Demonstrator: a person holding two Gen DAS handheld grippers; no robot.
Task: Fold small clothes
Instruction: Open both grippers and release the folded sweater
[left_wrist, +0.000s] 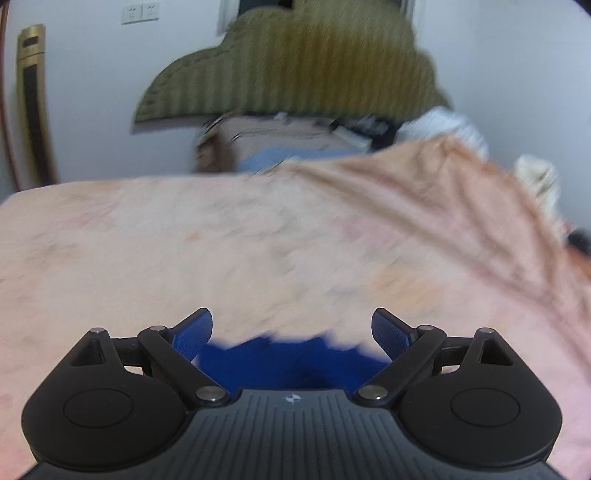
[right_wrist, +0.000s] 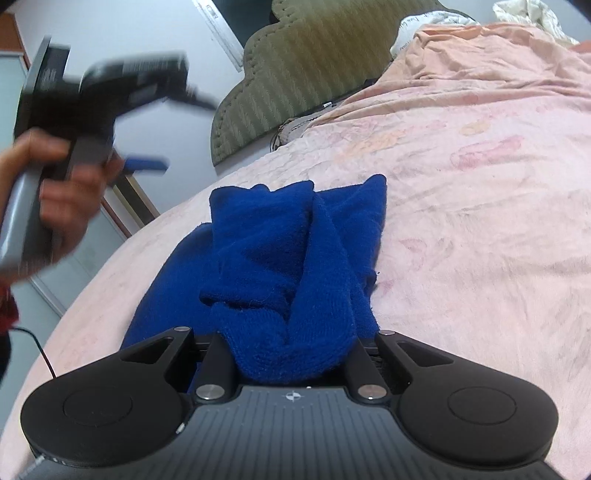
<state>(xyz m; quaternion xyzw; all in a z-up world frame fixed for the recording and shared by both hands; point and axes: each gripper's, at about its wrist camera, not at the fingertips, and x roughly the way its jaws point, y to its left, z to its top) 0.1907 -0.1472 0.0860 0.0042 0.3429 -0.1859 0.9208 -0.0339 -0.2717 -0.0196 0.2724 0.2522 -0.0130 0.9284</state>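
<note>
A deep blue knitted garment (right_wrist: 295, 258) is seen bunched in thick folds on a pale pink, faintly patterned bed sheet (right_wrist: 480, 184), at the centre of the right wrist view. Its near end is pinched between the fingers of the right gripper (right_wrist: 293, 363) at the bottom of the frame — the fabric fills the gap between them. In the upper left of that frame, the left gripper (right_wrist: 147, 164) is held in a blurred hand (right_wrist: 70, 184), off the bed. In the left wrist view, its blue-padded fingers (left_wrist: 194, 334) are spread wide with nothing between them, above the garment's edge (left_wrist: 291, 358). An olive quilted headboard (left_wrist: 295, 62) is seen at the top.
</note>
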